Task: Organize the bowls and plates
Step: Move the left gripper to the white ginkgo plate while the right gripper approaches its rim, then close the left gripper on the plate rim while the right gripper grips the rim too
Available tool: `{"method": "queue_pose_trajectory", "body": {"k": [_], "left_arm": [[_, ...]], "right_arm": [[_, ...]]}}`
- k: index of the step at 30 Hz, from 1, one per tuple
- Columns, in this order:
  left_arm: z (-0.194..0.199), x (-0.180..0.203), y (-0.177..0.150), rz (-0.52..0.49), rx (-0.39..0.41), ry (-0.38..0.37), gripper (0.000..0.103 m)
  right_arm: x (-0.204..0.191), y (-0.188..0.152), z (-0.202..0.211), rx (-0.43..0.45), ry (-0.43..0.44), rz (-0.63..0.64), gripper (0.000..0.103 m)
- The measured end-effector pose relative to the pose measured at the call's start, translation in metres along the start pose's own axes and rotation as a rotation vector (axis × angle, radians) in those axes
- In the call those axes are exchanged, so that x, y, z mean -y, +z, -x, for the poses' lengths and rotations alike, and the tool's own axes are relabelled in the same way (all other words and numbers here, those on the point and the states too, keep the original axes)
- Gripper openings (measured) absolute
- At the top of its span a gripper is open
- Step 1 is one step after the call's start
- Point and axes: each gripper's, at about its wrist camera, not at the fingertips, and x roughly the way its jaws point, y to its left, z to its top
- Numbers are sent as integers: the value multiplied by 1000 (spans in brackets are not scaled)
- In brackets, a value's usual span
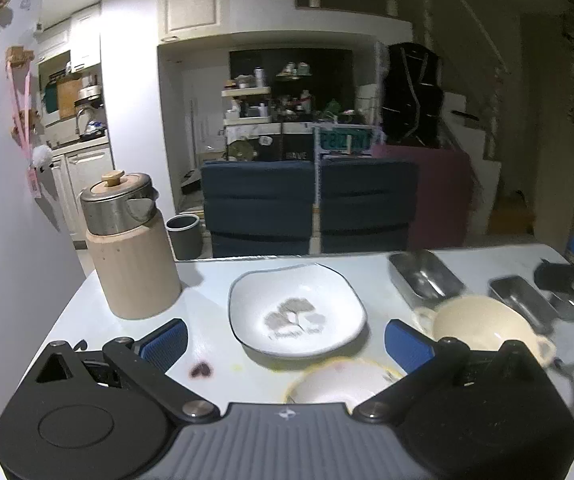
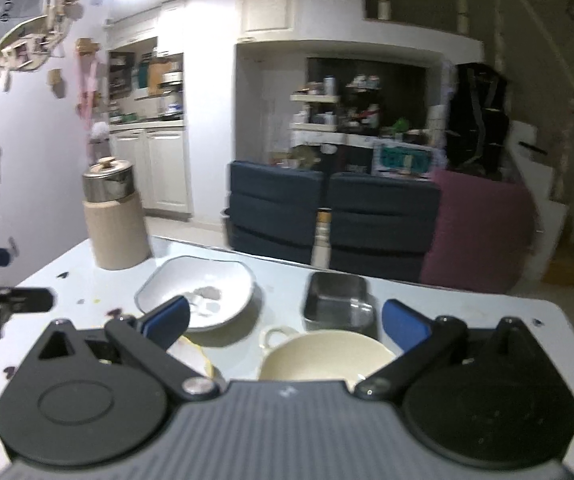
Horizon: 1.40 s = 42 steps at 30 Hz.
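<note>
White plate mid-table, toward far edge; cream bowl to its right, beside steel tins. Left gripper and right gripper both spread, empty.

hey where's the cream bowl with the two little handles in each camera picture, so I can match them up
Left wrist view: the cream bowl sits low on the right, just past the right blue pad of the left tongs.
Right wrist view: it is low at centre, between the open right tongs.
Shared landmark: the white plate, left of the bowl in both.
</note>
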Motion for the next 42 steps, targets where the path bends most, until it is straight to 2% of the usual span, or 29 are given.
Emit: {"method": "queue_pose_trajectory", "body": {"k": [5,8,10,15,20,23,24,26,29,31,33,35,38,40,42], "left_arm": [[-44,-18,12,55,-13,12,103],[-74,-32,17,96,-38,-26,103],[-92,-40,16,120,-44,-22,103],[-139,-59,14,185,-57,1,103],[-169,-77,-3,314,-42,-53,103],[-183,-81,-9,324,-69,-46,100],[-187,-82,-10,314,-79,-50,95],[-194,-84,-11,308,-103,-60,88],[-204,-89,-9,332,-132,-74,83],[-209,-94,-8,367,-137,-92,74],[-216,-96,-6,390,-157,-104,60],[-223,-96,-5,390,-176,-115,54],[-231,-94,-6,372,-195,-130,53],[-239,-93,-8,350,-226,-121,51],[-245,-93,-10,340,-247,-127,39]], "right_arm": [[4,16,-40,-33,43,-52,103],[5,25,-69,-29,51,-109,103],[8,29,-88,-18,59,-148,103],[13,35,-136,-77,82,-205,103],[19,31,-176,-147,154,-301,103],[19,28,-201,-199,141,-329,103],[20,29,-208,-211,147,-342,101],[19,30,-224,-230,182,-368,85],[13,28,-249,-268,179,-397,72],[10,23,-262,-304,186,-416,62],[4,19,-269,-339,180,-433,54],[2,16,-277,-370,163,-429,47],[1,11,-290,-405,110,-415,44],[1,9,-299,-432,108,-416,44],[0,9,-304,-456,117,-390,41]]}}
